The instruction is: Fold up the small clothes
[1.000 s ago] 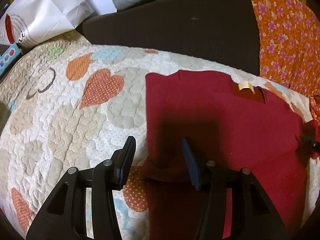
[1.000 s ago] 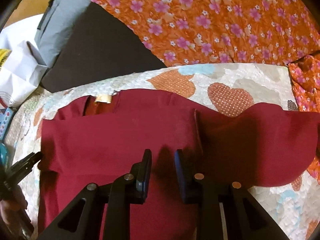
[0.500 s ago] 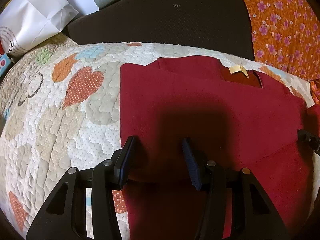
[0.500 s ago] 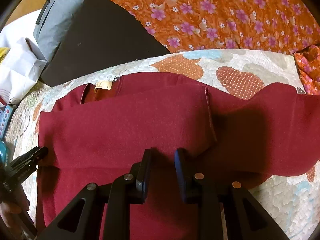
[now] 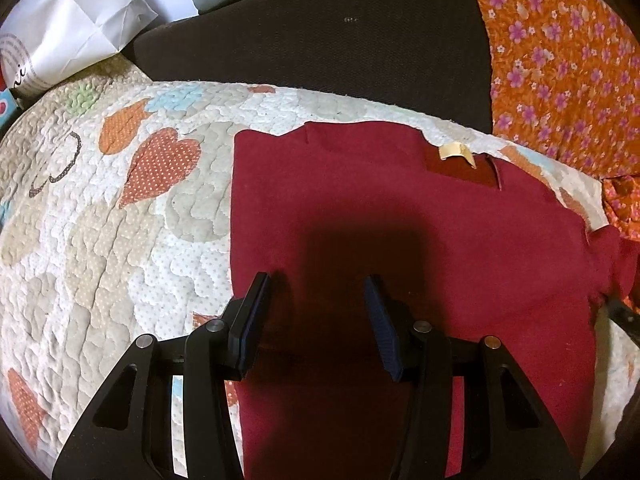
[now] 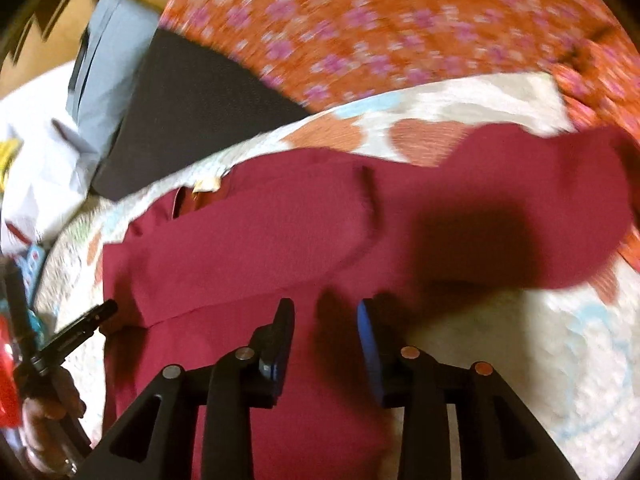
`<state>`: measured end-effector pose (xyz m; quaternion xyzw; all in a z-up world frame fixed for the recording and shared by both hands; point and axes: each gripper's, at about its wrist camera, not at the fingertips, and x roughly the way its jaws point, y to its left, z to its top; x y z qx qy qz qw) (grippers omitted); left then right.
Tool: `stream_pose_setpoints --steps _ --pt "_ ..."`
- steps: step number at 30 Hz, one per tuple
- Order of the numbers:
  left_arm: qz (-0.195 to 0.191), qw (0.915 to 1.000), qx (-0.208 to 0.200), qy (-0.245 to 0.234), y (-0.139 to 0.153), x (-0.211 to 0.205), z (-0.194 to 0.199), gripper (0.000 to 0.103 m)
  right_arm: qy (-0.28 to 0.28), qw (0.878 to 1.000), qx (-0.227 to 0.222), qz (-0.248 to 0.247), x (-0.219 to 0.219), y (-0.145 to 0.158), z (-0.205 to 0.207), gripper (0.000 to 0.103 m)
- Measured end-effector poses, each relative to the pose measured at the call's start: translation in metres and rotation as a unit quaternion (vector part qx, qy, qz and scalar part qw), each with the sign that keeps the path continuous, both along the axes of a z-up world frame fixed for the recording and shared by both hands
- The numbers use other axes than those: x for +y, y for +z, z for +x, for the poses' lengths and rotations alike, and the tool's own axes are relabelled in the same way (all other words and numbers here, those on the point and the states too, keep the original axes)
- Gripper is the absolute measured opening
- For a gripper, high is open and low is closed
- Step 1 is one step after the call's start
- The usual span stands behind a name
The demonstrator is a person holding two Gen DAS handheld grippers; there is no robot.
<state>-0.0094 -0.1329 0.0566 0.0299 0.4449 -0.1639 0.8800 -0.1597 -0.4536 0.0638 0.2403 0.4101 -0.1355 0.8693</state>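
A dark red garment [image 5: 400, 208] lies spread on a heart-patterned quilt [image 5: 100, 216], with a cream neck label [image 5: 454, 151] at its far edge. My left gripper [image 5: 316, 292] is open and empty, hovering over the garment's left part. In the right wrist view the garment [image 6: 280, 232] has its left side folded in and a sleeve [image 6: 540, 200] spread out to the right. My right gripper [image 6: 326, 316] is open and empty above the garment's near part. This view is blurred by motion. The left gripper's tip [image 6: 92, 318] shows at the garment's left edge.
A dark brown cushion [image 5: 320, 36] lies behind the quilt. An orange flowered cloth [image 5: 560, 60] covers the back right. White paper bags [image 5: 72, 28] and a grey item [image 6: 108, 76] sit at the back left.
My right gripper has opened wider and swung to the right, away from the fold. My left gripper has pulled back a little over the garment and stays open.
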Motion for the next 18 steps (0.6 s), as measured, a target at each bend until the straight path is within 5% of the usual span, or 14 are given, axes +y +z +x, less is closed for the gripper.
stream_pose_setpoints --steps 7,13,18 --pt "-0.001 1.0 0.003 -0.001 -0.001 -0.002 -0.004 0.048 -0.148 0.988 -0.042 0.007 -0.089 0.024 -0.083 0.045" --pt "0.005 0.9999 0.011 -0.005 -0.006 -0.004 -0.002 0.048 -0.218 0.961 -0.123 0.117 -0.145 0.033 -0.106 0.047" --pt "0.007 0.9999 0.011 -0.009 -0.007 -0.007 -0.003 0.048 -0.274 0.937 -0.167 0.139 -0.158 0.044 -0.122 0.048"
